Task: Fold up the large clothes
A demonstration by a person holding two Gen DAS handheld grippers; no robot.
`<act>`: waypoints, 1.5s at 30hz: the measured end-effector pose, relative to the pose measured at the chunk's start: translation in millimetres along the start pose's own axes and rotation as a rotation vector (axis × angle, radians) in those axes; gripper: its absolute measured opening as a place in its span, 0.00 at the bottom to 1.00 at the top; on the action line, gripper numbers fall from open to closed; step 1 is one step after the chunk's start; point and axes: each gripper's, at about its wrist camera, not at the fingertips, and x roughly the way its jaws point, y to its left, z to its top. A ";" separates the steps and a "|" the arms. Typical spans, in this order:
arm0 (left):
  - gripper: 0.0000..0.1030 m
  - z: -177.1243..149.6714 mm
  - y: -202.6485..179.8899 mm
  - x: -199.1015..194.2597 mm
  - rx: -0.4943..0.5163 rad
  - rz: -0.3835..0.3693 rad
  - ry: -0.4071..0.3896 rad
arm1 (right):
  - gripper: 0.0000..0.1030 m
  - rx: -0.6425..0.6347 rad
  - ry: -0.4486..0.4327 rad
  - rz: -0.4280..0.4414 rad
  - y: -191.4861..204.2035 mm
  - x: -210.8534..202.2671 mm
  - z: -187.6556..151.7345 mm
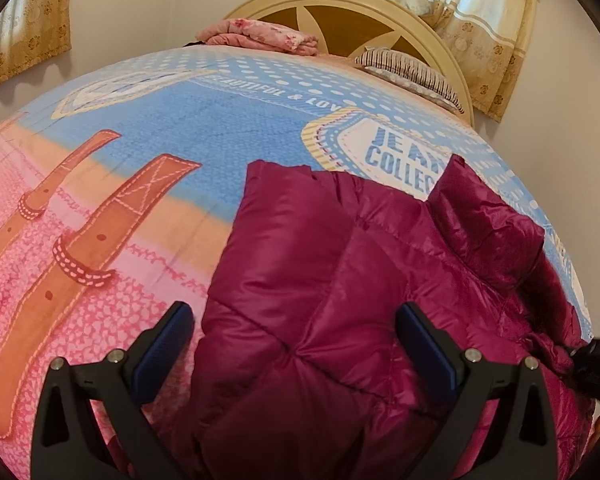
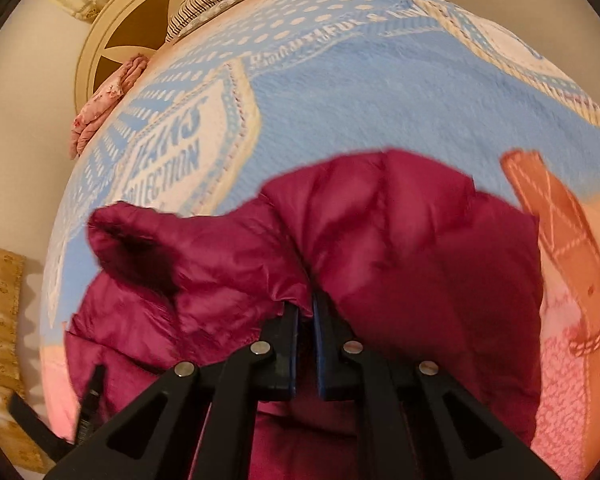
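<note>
Right wrist view: the right gripper (image 2: 306, 304) is clamped on a fold of the magenta puffer jacket (image 2: 400, 240) lying on the bed (image 2: 380, 92) (blue-and-pink cover); the left gripper (image 1: 296, 320) hangs wide open above it.

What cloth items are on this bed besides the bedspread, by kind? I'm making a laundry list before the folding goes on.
Puffer jacket, magenta: 1
Folded pink floral cloth by the headboard: 1
Striped pillow: 1
Total: 3
</note>
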 end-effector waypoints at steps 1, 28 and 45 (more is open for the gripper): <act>1.00 0.4 1.1 -0.7 0.000 -0.006 -0.003 | 0.05 -0.015 -0.028 -0.009 -0.3 2.8 -3.6; 0.26 65.2 -113.2 56.5 0.098 -0.238 0.273 | 0.04 -0.021 -0.256 0.108 -17.6 0.5 -30.3; 0.15 19.6 -51.0 36.5 0.108 -0.100 0.149 | 0.04 0.002 -0.257 0.133 -23.7 0.7 -29.3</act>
